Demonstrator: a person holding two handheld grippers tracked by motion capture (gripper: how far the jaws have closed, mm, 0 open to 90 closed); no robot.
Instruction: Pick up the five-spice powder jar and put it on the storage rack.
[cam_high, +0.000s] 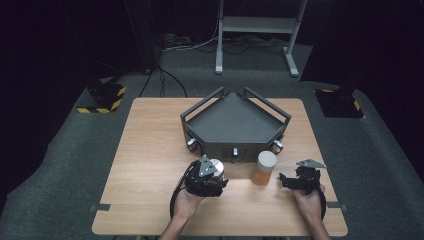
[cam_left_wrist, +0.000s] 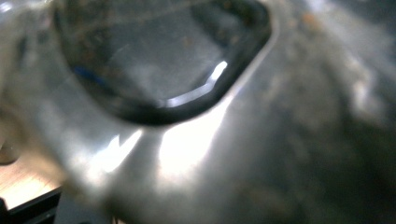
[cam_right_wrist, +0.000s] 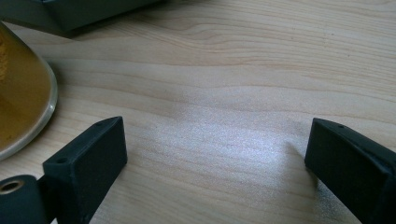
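Note:
In the high view a small clear jar (cam_high: 216, 167) with a pale lid stands on the wooden table (cam_high: 150, 150) in front of the tray. My left gripper (cam_high: 215, 176) is shut on this jar. Its curved glass (cam_left_wrist: 196, 116) sits blurred and very close in the left gripper view. A second jar (cam_high: 263, 168) with amber contents and a white lid stands just to the right. My right gripper (cam_high: 289, 180) rests low on the table to the right of that amber jar (cam_right_wrist: 18, 102). The right gripper (cam_right_wrist: 215, 135) is open, with bare wood between the jaws.
A dark grey five-sided tray (cam_high: 200, 107) with raised rails sits at the middle back of the table, its inside bare. Its front wall (cam_right_wrist: 84, 14) lies just beyond the right gripper. A metal stand (cam_high: 257, 30) is on the floor behind the table.

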